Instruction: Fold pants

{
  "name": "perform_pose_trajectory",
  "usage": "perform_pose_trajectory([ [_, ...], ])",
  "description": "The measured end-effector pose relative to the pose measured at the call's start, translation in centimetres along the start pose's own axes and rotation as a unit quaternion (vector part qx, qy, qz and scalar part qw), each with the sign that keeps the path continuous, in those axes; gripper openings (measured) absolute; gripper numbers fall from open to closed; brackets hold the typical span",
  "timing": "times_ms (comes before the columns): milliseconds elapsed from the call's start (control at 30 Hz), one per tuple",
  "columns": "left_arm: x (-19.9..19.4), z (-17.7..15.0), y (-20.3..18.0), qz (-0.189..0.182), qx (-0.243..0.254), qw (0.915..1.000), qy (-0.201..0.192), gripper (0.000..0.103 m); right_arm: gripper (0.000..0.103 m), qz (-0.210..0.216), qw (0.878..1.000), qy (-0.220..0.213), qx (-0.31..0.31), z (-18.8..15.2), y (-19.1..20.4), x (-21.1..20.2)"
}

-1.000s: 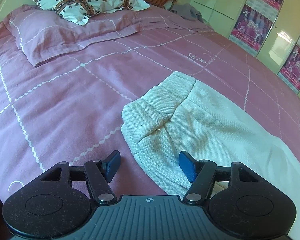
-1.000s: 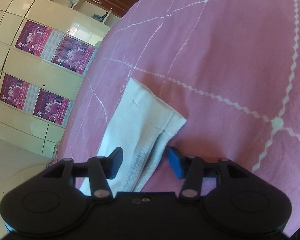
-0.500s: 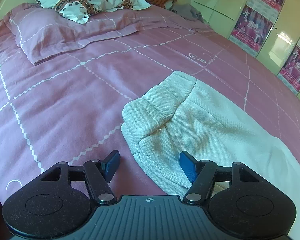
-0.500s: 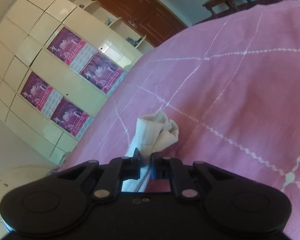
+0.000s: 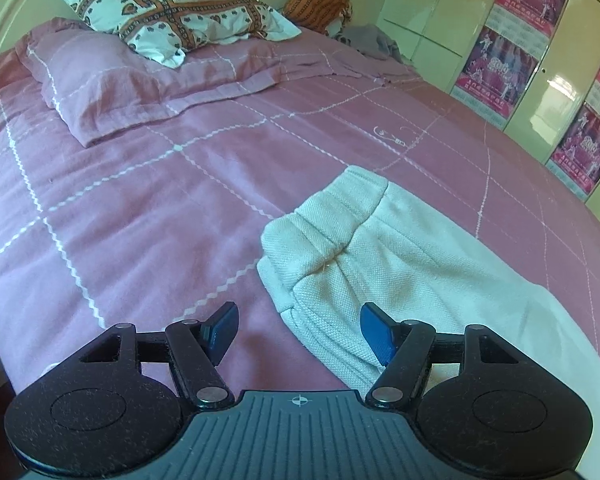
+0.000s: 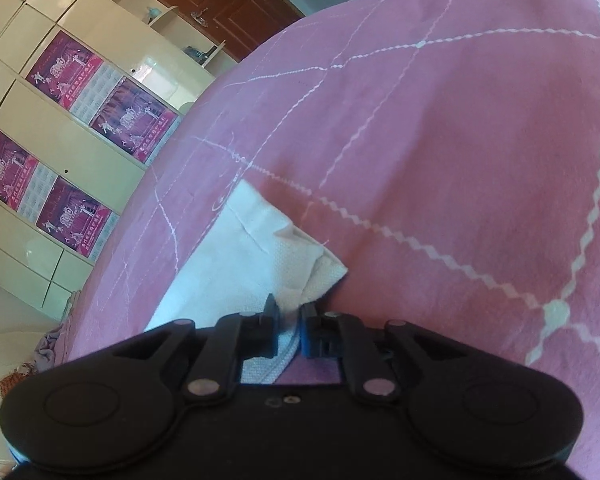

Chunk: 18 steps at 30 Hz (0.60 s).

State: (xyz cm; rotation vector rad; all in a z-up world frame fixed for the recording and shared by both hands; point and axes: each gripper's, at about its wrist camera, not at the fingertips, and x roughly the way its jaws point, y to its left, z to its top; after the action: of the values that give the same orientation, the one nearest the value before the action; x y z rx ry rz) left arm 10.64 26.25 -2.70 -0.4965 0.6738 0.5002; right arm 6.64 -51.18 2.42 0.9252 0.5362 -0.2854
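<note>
Cream-white pants (image 5: 412, 256) lie on the pink bed cover (image 5: 148, 216), waistband end toward the pillows. My left gripper (image 5: 298, 330) is open, its blue pads (image 5: 374, 334) astride the near edge of the waistband end without gripping it. In the right wrist view my right gripper (image 6: 290, 320) is shut on the leg end of the pants (image 6: 260, 256), which bunches up just ahead of the fingers on the bed cover (image 6: 440, 152).
A pink pillow (image 5: 112, 80) and a patterned pillow (image 5: 168, 4) lie at the head of the bed. Cream wardrobe doors with purple posters (image 5: 504, 60) stand along the far side; they also show in the right wrist view (image 6: 64, 120). Grey cloth (image 5: 368, 40) lies near the headboard.
My right gripper closed on the leg end of the pants and lifted it, bunching the cloth. The left gripper stayed open at the waistband, barely moving.
</note>
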Motion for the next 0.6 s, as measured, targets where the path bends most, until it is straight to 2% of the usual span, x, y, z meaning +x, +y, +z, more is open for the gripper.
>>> perform_pose_trajectory([
  [100, -3.0, -0.6, 1.3, 0.006, 0.001, 0.9997, -0.022, 0.067, 0.008, -0.001, 1.0, 0.0, -0.001, 0.0, 0.1, 0.0],
  [200, -4.6, -2.0, 2.0, 0.0, 0.007, 0.9997, -0.022, 0.067, 0.008, -0.001, 1.0, 0.001, -0.003, 0.3, 0.1, 0.2],
  [333, -6.4, -3.0, 1.3, 0.001, 0.038, 0.9972, -0.064, 0.067, 0.008, -0.012, 1.0, 0.0, -0.017, 0.2, 0.8, 0.2],
  [467, -6.5, -3.3, -0.3, -0.01, 0.076, 0.9949, -0.066, 0.067, 0.01, -0.038, 0.996, -0.007, -0.074, 0.1, 2.7, -0.2],
  [600, -6.0, -3.3, -0.4, -0.012, 0.074, 0.9956, -0.056, 0.067, 0.01, -0.045, 0.992, -0.025, -0.112, -0.4, 5.3, -1.1],
])
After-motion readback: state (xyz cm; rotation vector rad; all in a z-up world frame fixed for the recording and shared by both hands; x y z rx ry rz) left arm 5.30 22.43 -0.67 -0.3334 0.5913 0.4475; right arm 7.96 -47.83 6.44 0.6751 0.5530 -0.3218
